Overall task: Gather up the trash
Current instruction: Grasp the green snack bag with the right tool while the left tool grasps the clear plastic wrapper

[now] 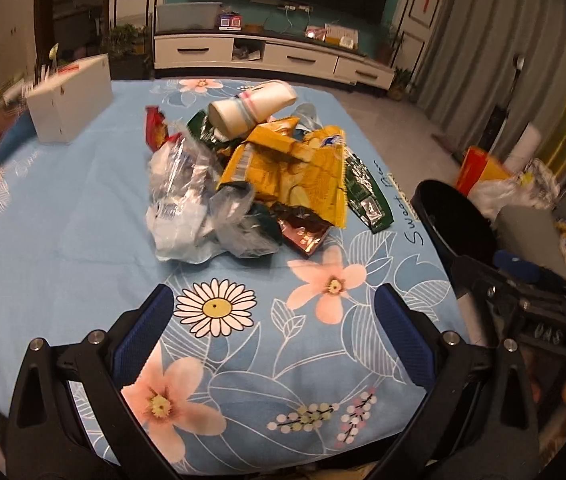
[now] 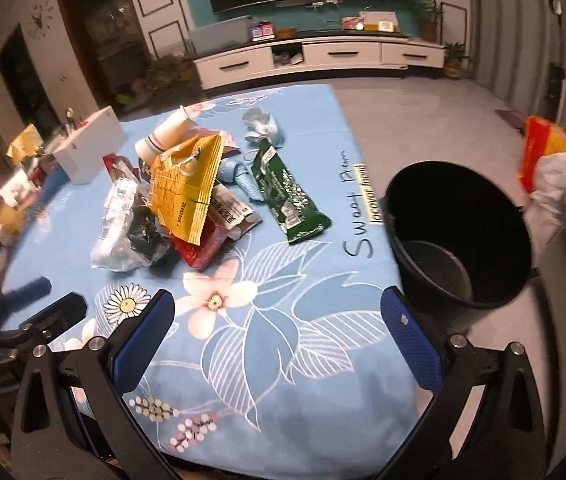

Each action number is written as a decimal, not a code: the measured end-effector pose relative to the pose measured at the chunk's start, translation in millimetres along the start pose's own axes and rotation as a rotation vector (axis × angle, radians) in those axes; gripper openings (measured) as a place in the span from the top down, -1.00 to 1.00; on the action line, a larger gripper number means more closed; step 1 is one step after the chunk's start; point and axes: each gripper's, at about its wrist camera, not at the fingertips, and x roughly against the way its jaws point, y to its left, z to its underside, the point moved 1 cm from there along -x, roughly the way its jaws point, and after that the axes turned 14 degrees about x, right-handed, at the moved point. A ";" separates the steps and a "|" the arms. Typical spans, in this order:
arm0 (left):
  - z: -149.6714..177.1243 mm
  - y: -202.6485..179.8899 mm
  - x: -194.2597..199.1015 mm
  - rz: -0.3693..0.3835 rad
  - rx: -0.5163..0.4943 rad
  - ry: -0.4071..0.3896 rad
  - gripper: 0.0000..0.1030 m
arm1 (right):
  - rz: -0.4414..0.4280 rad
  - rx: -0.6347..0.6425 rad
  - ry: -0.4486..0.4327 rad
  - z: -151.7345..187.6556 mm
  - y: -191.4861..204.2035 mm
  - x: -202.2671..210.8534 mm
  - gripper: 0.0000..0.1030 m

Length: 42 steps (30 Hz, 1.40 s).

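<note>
Right now I hold both hand-held grippers — left (image 1: 273,302), right (image 2: 277,306) — spread wide, empty, short of the wrapper pile (image 1: 267,176) mid-counter (image 1: 63,216).

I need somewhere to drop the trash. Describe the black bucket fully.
The black bucket is round, looks like plastic and stands upright on the floor by the table's right edge. Its mouth is open, and its inside looks empty down to a greyish bottom. Neither gripper touches it.

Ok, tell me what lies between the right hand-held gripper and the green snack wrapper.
Only bare blue floral tablecloth lies between the right hand-held gripper and the green snack wrapper, as the right wrist view shows.
</note>
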 end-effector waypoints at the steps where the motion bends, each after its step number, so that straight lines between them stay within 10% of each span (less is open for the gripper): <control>1: 0.1 6.4 -1.9 -0.002 0.011 -0.005 -0.94 | -0.020 -0.008 -0.001 -0.3 -4.3 -8.0 -0.95; 15: -27.0 29.3 -42.6 -0.005 0.106 -0.037 -0.93 | -0.069 -0.016 0.013 -47.6 -38.7 -93.8 -0.72; 25: -37.5 12.7 -87.2 0.016 0.054 -0.024 -0.20 | -0.130 0.036 0.102 -61.1 -39.8 -161.0 0.11; 30: -39.9 19.7 -95.7 0.030 0.076 -0.024 0.15 | -0.118 0.042 0.077 -55.3 -39.7 -156.6 0.59; 42: -22.2 15.1 -30.4 0.063 0.068 -0.165 0.33 | -0.051 -0.017 -0.086 -44.6 -53.4 -66.2 0.66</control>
